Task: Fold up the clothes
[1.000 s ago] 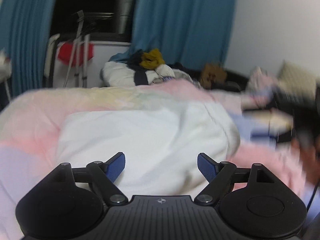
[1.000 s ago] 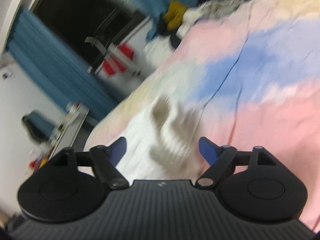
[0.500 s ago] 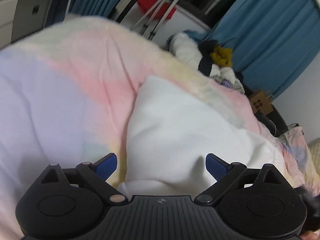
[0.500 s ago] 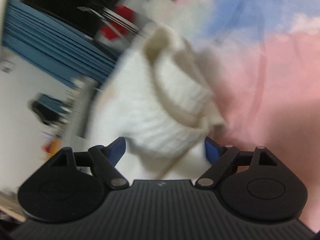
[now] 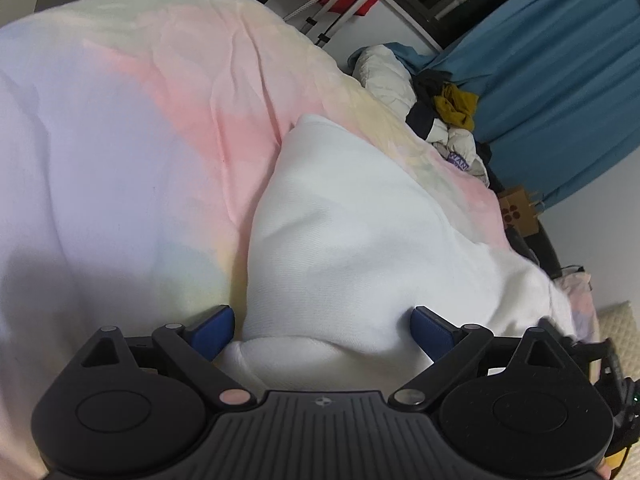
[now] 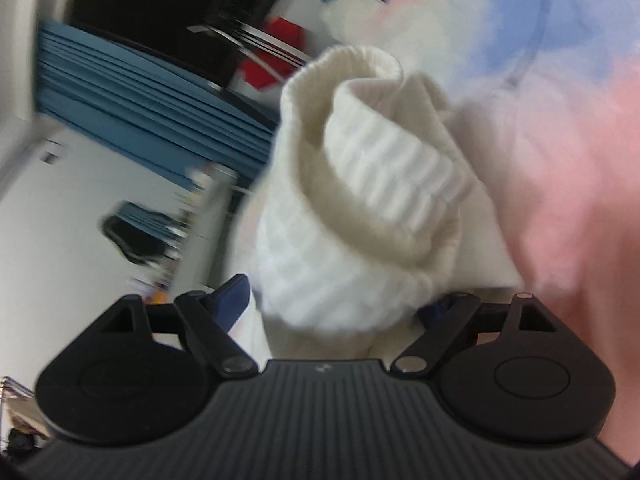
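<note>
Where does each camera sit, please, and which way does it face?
Left wrist: on the left gripper, looking down over a white knit garment on a pastel bedspread; open blue pads show.
Right wrist: on the right gripper, tilted, facing the garment's ribbed cream cuff.
Shared: garment, bedspread, blue curtains.

The garment (image 5: 360,240) is spread on the bed (image 5: 120,160); a clothes pile (image 5: 440,112) is heaped behind it, before the curtain (image 5: 560,80).
</note>
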{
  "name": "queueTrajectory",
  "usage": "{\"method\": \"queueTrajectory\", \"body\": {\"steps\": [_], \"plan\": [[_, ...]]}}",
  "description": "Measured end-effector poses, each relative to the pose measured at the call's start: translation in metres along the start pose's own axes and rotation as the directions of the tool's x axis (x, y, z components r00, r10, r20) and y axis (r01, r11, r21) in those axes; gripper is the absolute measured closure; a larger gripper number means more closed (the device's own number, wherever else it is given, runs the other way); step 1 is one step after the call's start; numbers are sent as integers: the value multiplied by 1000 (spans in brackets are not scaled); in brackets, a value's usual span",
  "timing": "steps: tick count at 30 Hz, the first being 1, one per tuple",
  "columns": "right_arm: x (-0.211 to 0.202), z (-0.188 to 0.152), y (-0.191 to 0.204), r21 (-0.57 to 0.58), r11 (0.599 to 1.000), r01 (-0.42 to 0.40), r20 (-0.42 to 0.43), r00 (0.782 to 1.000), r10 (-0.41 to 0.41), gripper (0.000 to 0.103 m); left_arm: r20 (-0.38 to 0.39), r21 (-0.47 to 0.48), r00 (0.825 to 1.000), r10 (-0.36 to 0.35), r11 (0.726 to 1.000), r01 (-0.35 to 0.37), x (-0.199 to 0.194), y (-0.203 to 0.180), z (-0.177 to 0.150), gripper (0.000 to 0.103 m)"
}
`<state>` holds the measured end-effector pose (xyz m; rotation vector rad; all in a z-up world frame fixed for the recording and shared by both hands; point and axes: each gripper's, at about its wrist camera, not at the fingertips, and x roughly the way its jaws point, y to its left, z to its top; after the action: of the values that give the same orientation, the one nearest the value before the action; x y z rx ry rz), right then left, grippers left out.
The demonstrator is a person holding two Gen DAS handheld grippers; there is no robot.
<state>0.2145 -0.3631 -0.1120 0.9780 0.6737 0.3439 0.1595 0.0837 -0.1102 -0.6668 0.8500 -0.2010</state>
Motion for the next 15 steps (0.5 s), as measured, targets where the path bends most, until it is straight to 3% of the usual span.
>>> {"method": "queueTrajectory", "body": {"steps": [3,5,6,7,11,15], "plan": [[7,-5,-2,-26,997,79,-8,997,-80,25,0,2,1000,2,1000,-2,6,1,0,9],[9,-5,-13,2,992,124,-5,992,-124,50,7,11,1000,3,1000,-3,10,-2,1,22],[8,-4,-16,13,991,134,-2,991,-134,53,14,18,1000,4,1000,-5,10,-4,0,24],[6,-2,-15,13,991,135,2,991,-135,59,20,26,1000,6,1000,-7,11,-5,0,32],[-3,-1,6,-48,992,115,31,993,-113,71,79,76,997,-6,997,0,-7,-21,-7,54],[-20,5,31,-68,998,12,99,995,-6,75,146,69,986,-75,995,66,-36,-43,-6,61]]}}
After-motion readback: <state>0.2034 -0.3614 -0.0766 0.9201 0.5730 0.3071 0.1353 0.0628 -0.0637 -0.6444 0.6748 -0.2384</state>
